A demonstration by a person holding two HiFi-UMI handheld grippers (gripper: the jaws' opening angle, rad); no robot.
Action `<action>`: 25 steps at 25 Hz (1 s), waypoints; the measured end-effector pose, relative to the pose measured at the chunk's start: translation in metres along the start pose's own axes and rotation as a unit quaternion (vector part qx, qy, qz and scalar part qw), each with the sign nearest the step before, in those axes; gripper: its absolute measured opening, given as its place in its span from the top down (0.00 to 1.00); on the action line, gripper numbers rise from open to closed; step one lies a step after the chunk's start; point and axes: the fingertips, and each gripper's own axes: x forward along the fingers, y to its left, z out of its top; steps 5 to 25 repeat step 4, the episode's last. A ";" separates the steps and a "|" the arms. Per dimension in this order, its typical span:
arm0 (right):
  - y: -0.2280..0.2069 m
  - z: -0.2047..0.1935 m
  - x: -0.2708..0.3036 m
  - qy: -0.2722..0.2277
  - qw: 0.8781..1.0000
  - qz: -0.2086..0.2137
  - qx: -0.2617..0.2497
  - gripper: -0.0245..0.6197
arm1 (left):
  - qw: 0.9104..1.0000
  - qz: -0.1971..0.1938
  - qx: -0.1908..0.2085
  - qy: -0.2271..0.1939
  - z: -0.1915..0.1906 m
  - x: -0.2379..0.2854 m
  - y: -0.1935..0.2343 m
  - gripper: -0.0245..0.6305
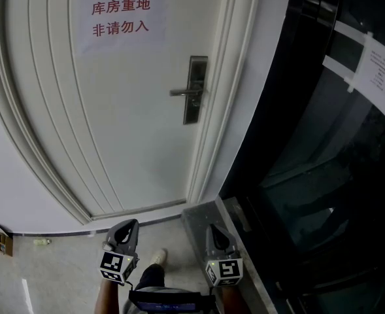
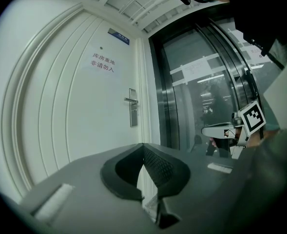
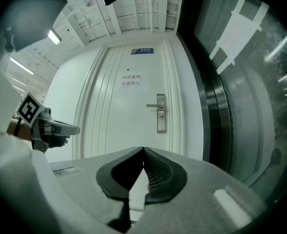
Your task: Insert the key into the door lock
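The left gripper (image 2: 143,145) has its jaws drawn together, the dark ribbed pads meeting at the tips. The right gripper (image 3: 143,149) is closed the same way, tip to tip. Whether a key sits in either pinch cannot be told from any view. Both grippers are held level and side by side, low in the head view, each with its marker cube facing the camera, above a pale floor (image 1: 48,273) and a light shoe (image 1: 158,256). Ahead, well apart from both tools, stands a closed white door (image 1: 114,123) with a paper notice (image 1: 120,17) printed in red. The door lock (image 1: 195,90), a tall metal plate with a lever handle pointing left, sits at the door's right edge. Dark glass panels (image 1: 323,175) adjoin the frame on the right.
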 end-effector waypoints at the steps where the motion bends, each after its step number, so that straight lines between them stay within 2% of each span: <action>1: 0.000 0.000 0.000 0.000 1.000 0.000 -0.001 0.96 | 1.000 0.000 0.000 0.001 -0.001 0.000 0.000 0.96; 25: 0.000 0.000 0.001 0.001 1.000 0.000 -0.003 0.96 | 1.000 0.001 0.002 0.004 -0.002 0.001 0.000 0.96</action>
